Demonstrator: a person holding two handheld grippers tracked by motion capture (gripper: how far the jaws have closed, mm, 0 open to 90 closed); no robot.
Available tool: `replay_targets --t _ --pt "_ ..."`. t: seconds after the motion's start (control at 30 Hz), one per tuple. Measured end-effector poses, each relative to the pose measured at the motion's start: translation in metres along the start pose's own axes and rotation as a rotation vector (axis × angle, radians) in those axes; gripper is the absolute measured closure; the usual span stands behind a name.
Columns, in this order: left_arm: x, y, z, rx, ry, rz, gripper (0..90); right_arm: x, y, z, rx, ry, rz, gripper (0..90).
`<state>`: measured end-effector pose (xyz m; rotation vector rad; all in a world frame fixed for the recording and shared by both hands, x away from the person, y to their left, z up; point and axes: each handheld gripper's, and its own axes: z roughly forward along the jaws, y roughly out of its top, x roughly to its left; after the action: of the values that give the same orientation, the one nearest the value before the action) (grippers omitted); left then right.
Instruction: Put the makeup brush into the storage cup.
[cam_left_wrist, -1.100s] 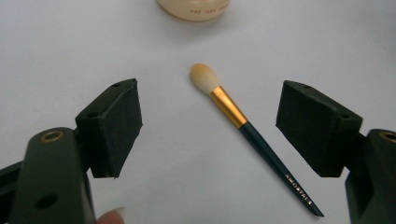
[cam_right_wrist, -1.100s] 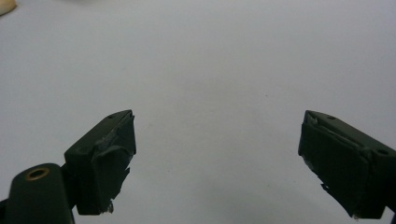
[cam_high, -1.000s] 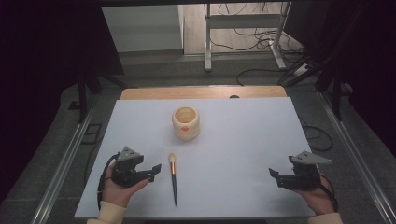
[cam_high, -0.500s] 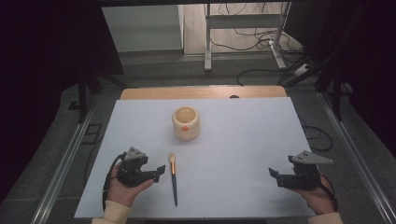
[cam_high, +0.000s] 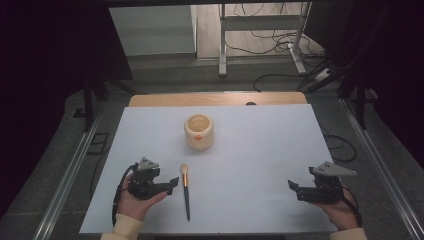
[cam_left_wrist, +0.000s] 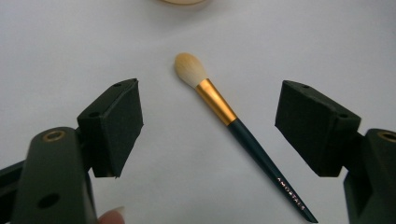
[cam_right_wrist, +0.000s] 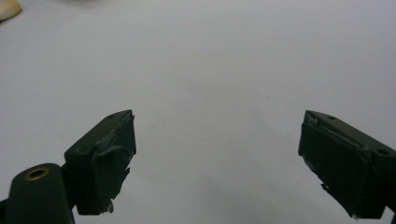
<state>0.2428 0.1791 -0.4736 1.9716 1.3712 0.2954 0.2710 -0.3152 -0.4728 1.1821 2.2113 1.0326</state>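
Brush (cam_left_wrist: 233, 122) lies flat on table (cam_high: 260, 150), between spread, empty jaws of left gripper (cam_left_wrist: 208, 130). Likely light, stiff, slim; bristles soft. Grip at gold ferrule. Right gripper (cam_right_wrist: 217, 163) spread, empty.

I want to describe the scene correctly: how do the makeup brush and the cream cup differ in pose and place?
The makeup brush lies flat on the white table; the cream cup stands upright, mouth up. The brush is thin and long, with a dark handle, a gold ferrule and pale bristles; the cup is short and round, with a small orange mark. The brush lies beside the open left gripper; the cup stands farther back. Both rest on the table, untouched.
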Motion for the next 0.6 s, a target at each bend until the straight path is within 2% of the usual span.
replay_targets --t 0.2,0.6 --pt "-0.003 0.002 0.006 0.014 -0.013 -0.002 23.2 0.001 0.0 0.0 0.001 0.0 0.0 11.4" --pt "-0.007 0.003 0.015 0.038 -0.007 -0.017 23.1 0.001 -0.001 0.0 0.003 -0.002 -0.002 11.4"
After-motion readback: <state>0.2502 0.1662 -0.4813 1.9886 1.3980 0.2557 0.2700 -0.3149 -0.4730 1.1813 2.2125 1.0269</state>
